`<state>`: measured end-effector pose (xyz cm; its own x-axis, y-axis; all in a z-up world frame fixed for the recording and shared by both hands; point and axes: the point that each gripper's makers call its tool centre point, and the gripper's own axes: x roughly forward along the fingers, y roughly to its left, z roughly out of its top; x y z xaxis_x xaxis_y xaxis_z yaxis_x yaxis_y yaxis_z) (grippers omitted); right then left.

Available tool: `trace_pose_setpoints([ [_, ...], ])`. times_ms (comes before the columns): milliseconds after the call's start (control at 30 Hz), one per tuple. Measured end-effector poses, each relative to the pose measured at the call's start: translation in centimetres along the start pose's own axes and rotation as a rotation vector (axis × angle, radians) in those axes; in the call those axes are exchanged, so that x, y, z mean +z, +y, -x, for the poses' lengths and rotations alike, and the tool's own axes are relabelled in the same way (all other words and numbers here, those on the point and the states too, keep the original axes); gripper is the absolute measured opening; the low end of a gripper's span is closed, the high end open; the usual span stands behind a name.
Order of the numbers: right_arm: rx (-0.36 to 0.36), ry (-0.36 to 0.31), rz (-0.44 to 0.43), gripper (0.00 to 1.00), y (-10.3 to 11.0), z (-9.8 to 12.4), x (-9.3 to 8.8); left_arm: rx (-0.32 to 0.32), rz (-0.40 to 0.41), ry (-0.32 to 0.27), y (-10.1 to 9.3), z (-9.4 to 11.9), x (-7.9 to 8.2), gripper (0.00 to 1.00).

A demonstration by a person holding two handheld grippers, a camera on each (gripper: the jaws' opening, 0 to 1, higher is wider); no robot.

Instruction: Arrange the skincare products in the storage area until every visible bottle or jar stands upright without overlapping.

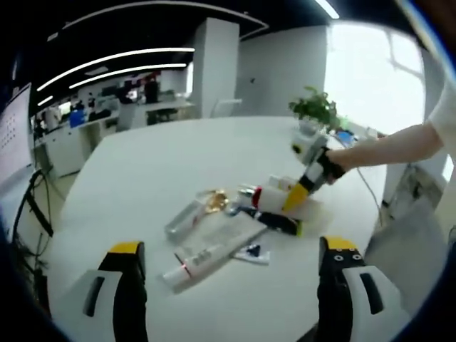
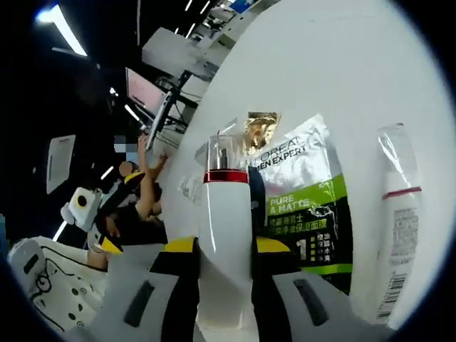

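My left hand-held gripper (image 1: pixel 231 274) sits low over the round white surface (image 1: pixel 142 178) with its yellow-tipped black jaws spread wide and nothing between them. Ahead of it, near the middle of the surface, I see the skincare products lying in a loose cluster: a clear-capped white tube with a red band (image 1: pixel 192 262) lies flat nearest me, a flat pale sachet (image 1: pixel 226 234) rests beside it, a slim translucent bottle (image 1: pixel 184 219) lies on its side next to that, and a crumpled gold foil wrapper (image 1: pixel 214 199) sits just behind. In the left gripper view the other tool comes in from the right, a person's bare forearm (image 1: pixel 388 146) behind it, reaching down at the far edge of the cluster. A potted green plant (image 1: pixel 315 108) stands near the far edge of the surface. In the right gripper view my right hand-held gripper (image 2: pixel 225 246) is closed around a white cylindrical bottle with a red ring under a clear cap (image 2: pixel 225 235), the jaws pressing its body from both sides. Beyond it lies a white, black and green printed sachet (image 2: pixel 306 206), with a white tube with a red stripe (image 2: pixel 397 221) just beside that.
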<state>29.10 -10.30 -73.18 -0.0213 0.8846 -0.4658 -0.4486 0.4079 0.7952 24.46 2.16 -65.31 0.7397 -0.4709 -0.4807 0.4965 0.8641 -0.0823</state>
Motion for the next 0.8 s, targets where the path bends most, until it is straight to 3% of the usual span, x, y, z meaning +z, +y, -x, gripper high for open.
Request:
trace_pose_setpoints([
  [167,0.067,-0.057,-0.005,0.26,2.1,0.1,-0.4,-0.024,0.002,-0.002,-0.5,-0.3,0.1,0.92],
  [267,0.102,-0.081,0.002,0.26,3.5,0.0,-0.9,-0.118,0.065,-0.057,-1.9,-0.4,1.0,0.86],
  [333,0.129,-0.095,0.007,0.26,4.3,0.0,-1.1,-0.143,0.095,-0.104,-2.1,-0.3,1.9,0.84],
  [533,0.207,-0.151,0.026,0.26,6.7,0.1,-1.1,-0.186,0.076,-0.107,-3.1,-0.7,2.1,0.74],
  [700,0.263,-0.196,0.069,0.26,8.7,0.3,-1.2,-0.266,0.170,-0.142,-4.3,-1.3,2.7,0.71],
  [800,0.318,-0.223,0.095,0.26,9.9,0.6,-1.2,-0.285,0.183,-0.143,-4.5,-1.7,2.8,0.71],
])
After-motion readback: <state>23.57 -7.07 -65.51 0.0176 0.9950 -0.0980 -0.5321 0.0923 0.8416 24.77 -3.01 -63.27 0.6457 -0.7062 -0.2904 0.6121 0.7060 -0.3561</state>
